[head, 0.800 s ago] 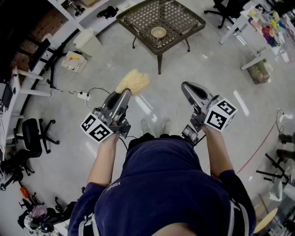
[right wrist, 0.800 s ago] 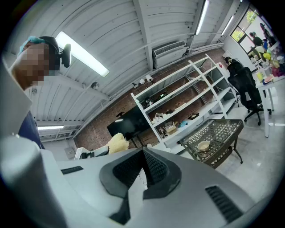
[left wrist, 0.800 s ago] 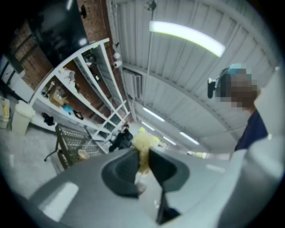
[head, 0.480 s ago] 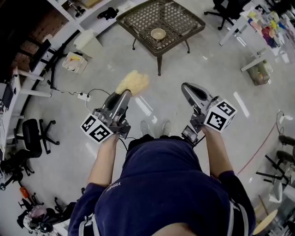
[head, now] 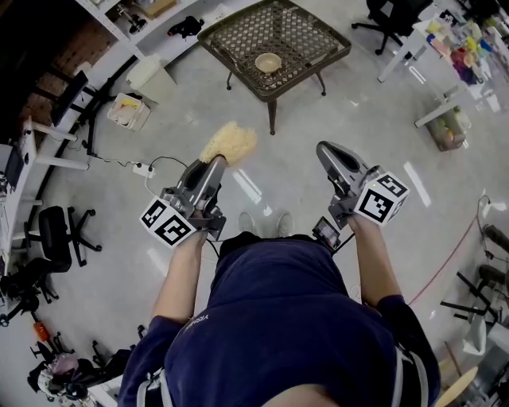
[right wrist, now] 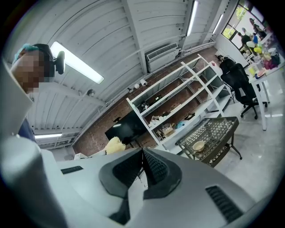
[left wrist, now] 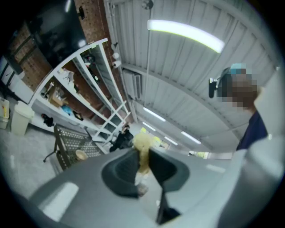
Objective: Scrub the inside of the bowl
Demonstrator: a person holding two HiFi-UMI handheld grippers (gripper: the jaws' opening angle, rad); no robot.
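A small tan bowl (head: 268, 62) sits on a dark metal mesh table (head: 306, 49) across the floor from me. It also shows as the bowl (left wrist: 81, 155) in the left gripper view and the bowl (right wrist: 198, 145) in the right gripper view. My left gripper (head: 216, 159) is shut on a fluffy yellow scrubber (head: 230, 142), the scrubber (left wrist: 143, 147) poking up between its pads. My right gripper (head: 324, 149) is shut with nothing in it. Both are held out level, well short of the table.
White shelving (head: 151, 24) lines the wall behind the table. A white bin (head: 146, 67) and a box (head: 127, 106) stand left of it, with a power strip and cable (head: 145, 168) on the floor. Office chairs (head: 60, 230) and white desks (head: 445, 48) flank the open floor.
The view has shifted slightly, and the table and bowl sit a touch closer. Both grippers hold the same pose.
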